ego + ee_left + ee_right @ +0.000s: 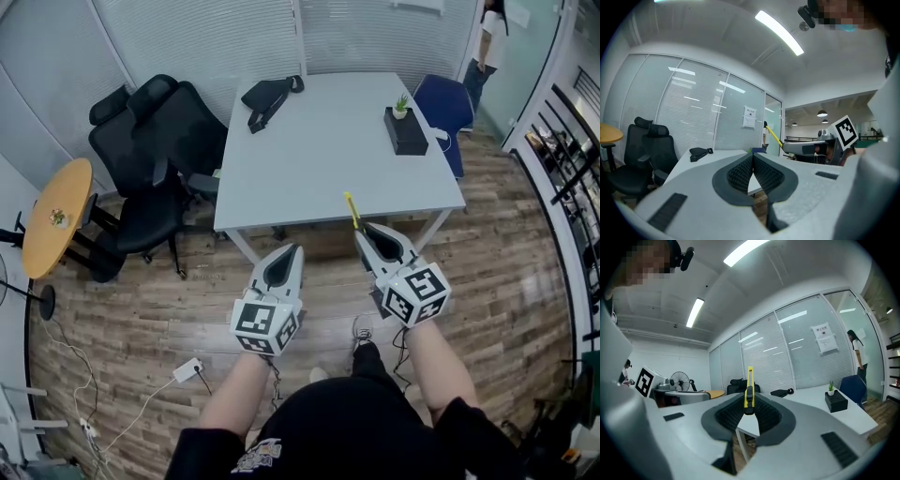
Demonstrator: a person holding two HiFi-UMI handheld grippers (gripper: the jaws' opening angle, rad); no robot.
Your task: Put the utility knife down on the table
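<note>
Office, mid-task: you stand at the near edge of the grey table (319,150) w/ both tools held level. Your right gripper (361,228) is clamped on the utility knife (352,208), a slim yellow one pinched at its lower end only. The rest stands upright above the pads in the right gripper view (749,390) and points to 12 o'clock in the head view. Your left gripper (296,248) is closed, tips meeting, nothing btw. them. The knife isn't down yet. From the head view its tip overlaps the table's near edge, but whether it's truly over the top can't be told. Risks, as judged: let go too soon and it probably falls to the wood floor at your feet. Let go from too high and it may bounce or skid off that edge. W/ such a short hold, a quick tilt could swing the knife in the pads. Blade out or in: too small to tell, so treat it as out. The black box (405,131) at 1 o'clock and the black bag (267,98) at 11 sit well apart, so there's room.
</note>
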